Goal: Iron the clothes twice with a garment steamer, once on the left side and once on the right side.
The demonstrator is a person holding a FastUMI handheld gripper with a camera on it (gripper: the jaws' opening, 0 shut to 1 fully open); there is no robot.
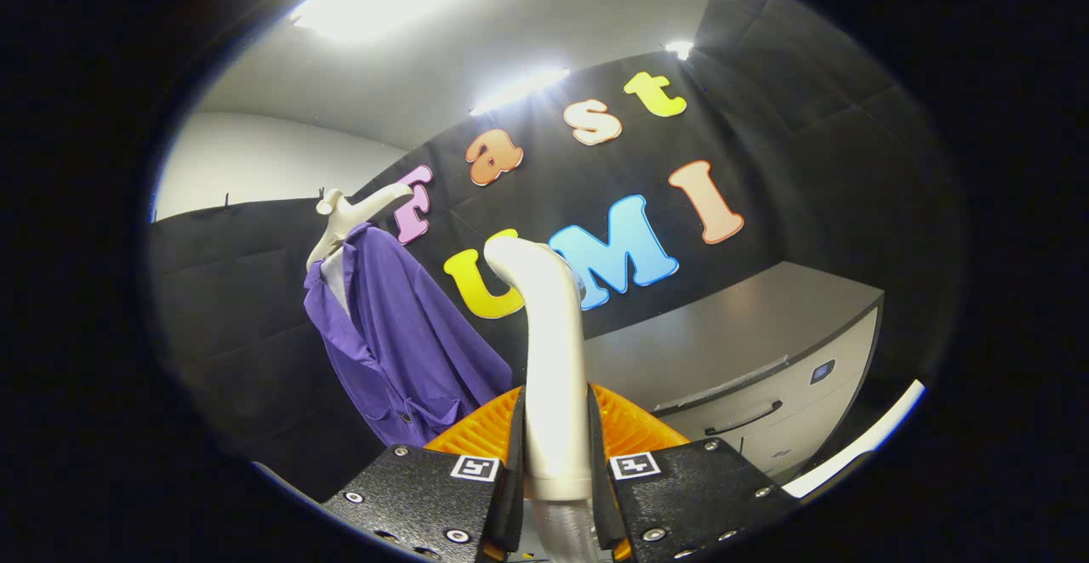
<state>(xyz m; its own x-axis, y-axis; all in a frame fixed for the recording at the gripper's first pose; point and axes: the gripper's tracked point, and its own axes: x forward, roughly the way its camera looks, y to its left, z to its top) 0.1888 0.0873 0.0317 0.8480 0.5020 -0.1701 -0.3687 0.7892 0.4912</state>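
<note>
A purple shirt (396,333) hangs on a white hanger (349,214) against the black booth wall, ahead of the fingers and to their left. My gripper (555,469) is shut on the white garment steamer (553,350), both fingers pressing its handle from either side. The steamer stands upright between the fingers, and its curved head bends toward the shirt but stays apart from it. A clear hose leaves the handle's lower end.
A grey cabinet (749,350) with a drawer handle stands to the right, beyond the fingers. A white curved edge (859,448) runs below the cabinet. Ceiling lights glare overhead.
</note>
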